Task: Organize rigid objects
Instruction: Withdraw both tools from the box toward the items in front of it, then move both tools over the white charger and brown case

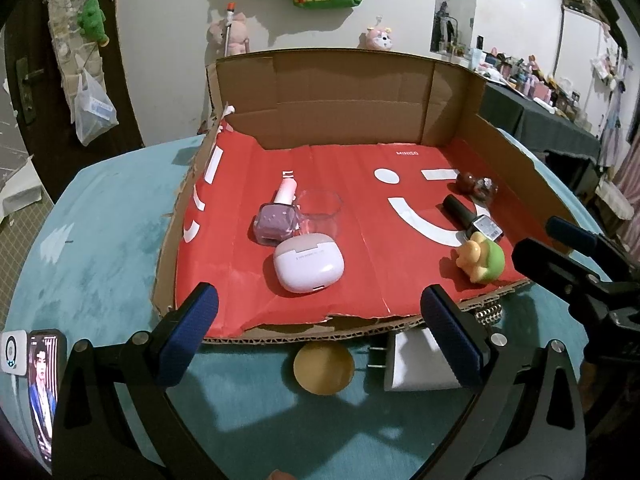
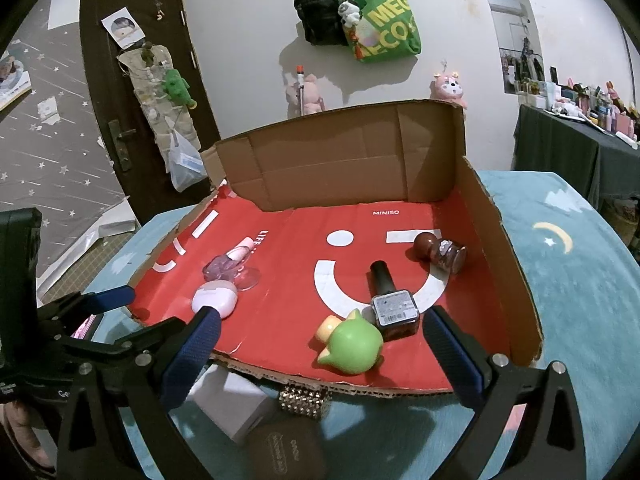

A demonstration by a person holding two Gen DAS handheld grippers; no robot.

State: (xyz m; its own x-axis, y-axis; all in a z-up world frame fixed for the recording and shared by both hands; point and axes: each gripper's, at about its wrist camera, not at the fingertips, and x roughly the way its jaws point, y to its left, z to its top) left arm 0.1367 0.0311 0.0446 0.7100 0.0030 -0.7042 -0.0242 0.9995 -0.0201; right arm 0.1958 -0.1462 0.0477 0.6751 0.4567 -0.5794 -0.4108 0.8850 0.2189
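A red-lined cardboard tray (image 1: 360, 288) (image 2: 280, 344) lies on the teal table. On its left lie a pink earbud case (image 1: 308, 264) (image 2: 214, 298), a purple nail polish bottle (image 1: 278, 220) (image 2: 228, 266) and a clear cup (image 1: 320, 208). On its right lie a green toy figure (image 1: 482, 260) (image 2: 352, 346), a black-capped polish bottle (image 1: 472, 218) (image 2: 392, 304) and a dark red bottle (image 1: 476, 186) (image 2: 440, 254). My left gripper (image 1: 320, 336) is open and empty before the tray's front edge. My right gripper (image 2: 320, 360) is open and empty, just in front of the green toy.
Before the tray on the table lie a white plug charger (image 1: 420, 364) (image 2: 232, 408), a round gold-brown disc (image 1: 324, 368) (image 2: 286, 452) and a studded band (image 2: 306, 402). A phone (image 1: 42, 392) stands at the left. The tray's back and right walls stand up.
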